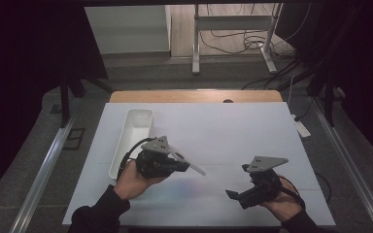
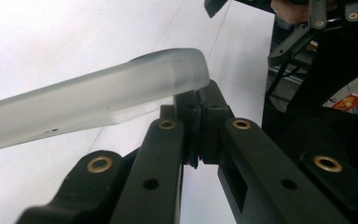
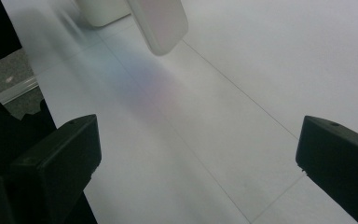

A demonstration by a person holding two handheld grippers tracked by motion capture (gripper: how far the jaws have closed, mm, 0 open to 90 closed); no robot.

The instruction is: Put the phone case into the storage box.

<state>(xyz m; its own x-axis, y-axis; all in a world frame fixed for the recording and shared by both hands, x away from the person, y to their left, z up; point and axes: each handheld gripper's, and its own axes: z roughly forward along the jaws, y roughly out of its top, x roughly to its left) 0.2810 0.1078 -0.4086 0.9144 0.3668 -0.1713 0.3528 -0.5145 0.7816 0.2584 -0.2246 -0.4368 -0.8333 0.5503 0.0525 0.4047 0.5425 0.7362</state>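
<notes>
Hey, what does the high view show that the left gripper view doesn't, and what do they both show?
High view alone: the white tray at the table's left, both hands with their grey plates, the floor and cables beyond the table. Left gripper view alone: a close look at the left gripper, its jaws shut on the frosted translucent strip, which juts out sideways. Both: the white table, the strip and the right gripper, held off to the side.

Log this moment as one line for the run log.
left tool: shut on clear stick, held above table | right tool: open, empty | tray: far left, empty
</notes>
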